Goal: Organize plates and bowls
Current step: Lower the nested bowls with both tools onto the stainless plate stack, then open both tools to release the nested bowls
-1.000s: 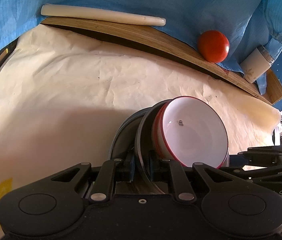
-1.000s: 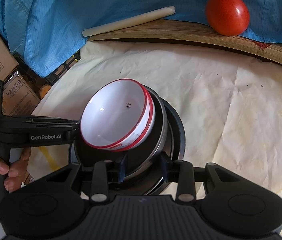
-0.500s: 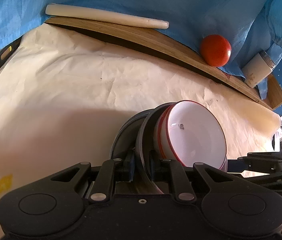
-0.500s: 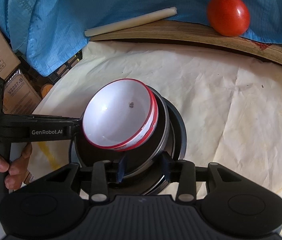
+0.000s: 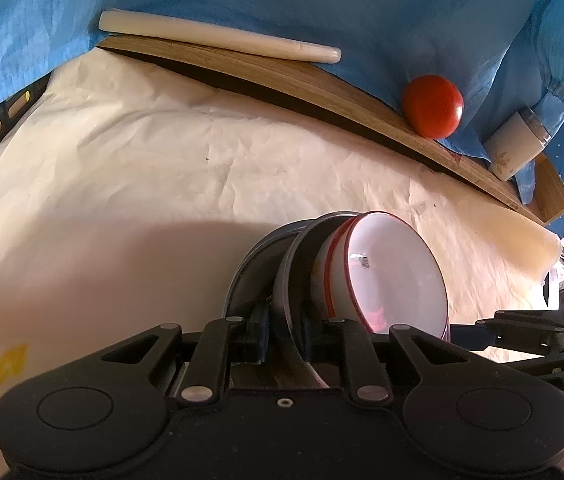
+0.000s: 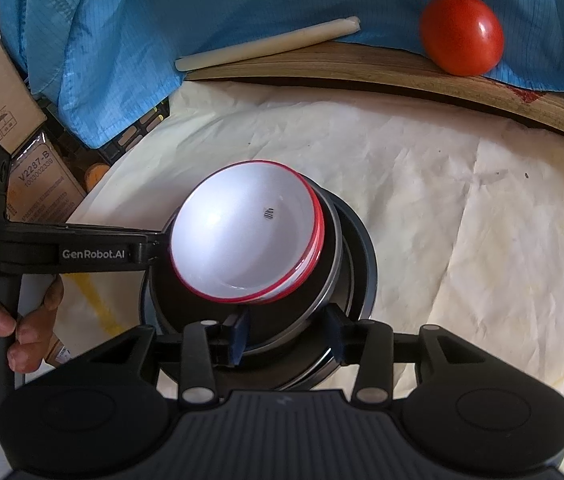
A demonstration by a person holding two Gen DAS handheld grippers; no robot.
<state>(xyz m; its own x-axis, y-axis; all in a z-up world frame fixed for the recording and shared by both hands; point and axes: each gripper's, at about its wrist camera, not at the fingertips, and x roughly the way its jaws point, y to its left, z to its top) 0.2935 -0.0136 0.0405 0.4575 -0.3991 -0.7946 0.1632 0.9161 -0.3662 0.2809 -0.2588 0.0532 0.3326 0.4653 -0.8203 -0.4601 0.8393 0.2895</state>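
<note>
Stack: red-rimmed white bowl [image 6: 247, 232] nested in dark plates [image 6: 356, 264] on papered desk [image 6: 462, 208] | left gripper [image 5: 284, 330] easing open, pads astride plate rim | right gripper [image 6: 286, 330] released, fingers [image 6: 239, 330] astride near rim | judged stiff, glossy, breakable, top-heavy; grip opposite rims.

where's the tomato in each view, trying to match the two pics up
Left wrist view: the tomato sits upper right, on the wooden board's edge against the blue cloth.
Right wrist view: the tomato is near the top right corner, on the same board.
Shared landmark: the white bowl with the red rim, low and centred in both.
</note>
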